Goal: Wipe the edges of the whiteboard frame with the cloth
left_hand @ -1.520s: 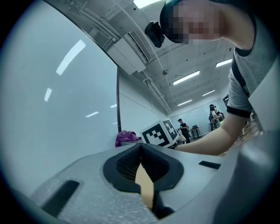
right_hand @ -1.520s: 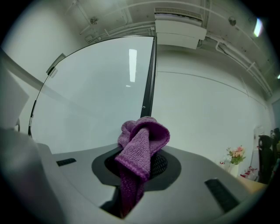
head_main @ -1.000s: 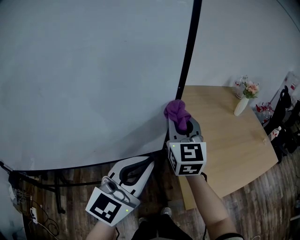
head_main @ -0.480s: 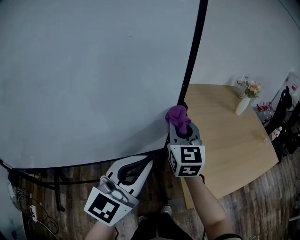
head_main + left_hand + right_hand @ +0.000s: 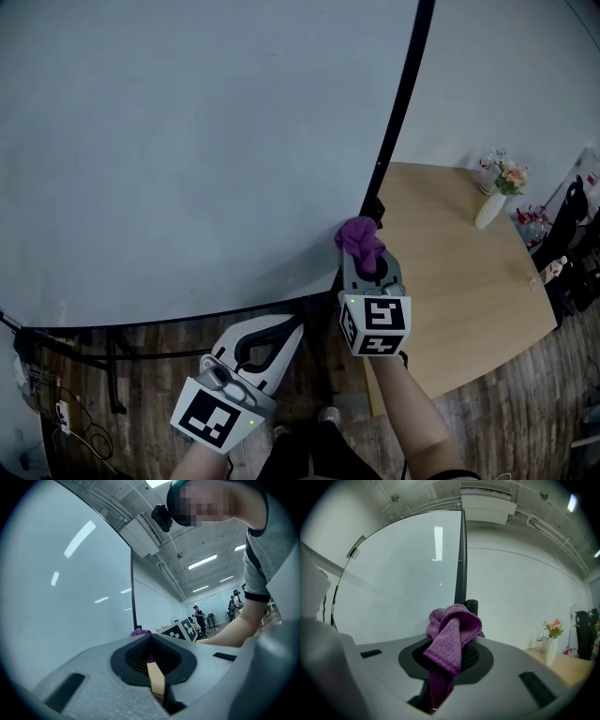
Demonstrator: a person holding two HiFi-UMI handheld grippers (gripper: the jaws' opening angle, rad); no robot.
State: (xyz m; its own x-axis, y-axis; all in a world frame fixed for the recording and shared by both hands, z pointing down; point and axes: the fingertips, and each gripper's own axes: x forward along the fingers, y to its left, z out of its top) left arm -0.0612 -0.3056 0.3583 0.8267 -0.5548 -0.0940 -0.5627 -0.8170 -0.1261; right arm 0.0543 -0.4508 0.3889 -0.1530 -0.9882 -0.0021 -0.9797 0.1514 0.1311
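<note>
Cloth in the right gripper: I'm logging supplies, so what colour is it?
The cloth is purple, seen best in the right gripper view.

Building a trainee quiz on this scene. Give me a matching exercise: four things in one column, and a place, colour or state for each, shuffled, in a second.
1 cloth
2 left gripper
3 vase
4 whiteboard frame

A black
B on the wooden table
C held in the right gripper
D shut, empty

Pairs: 1-C, 2-D, 3-B, 4-A
</note>
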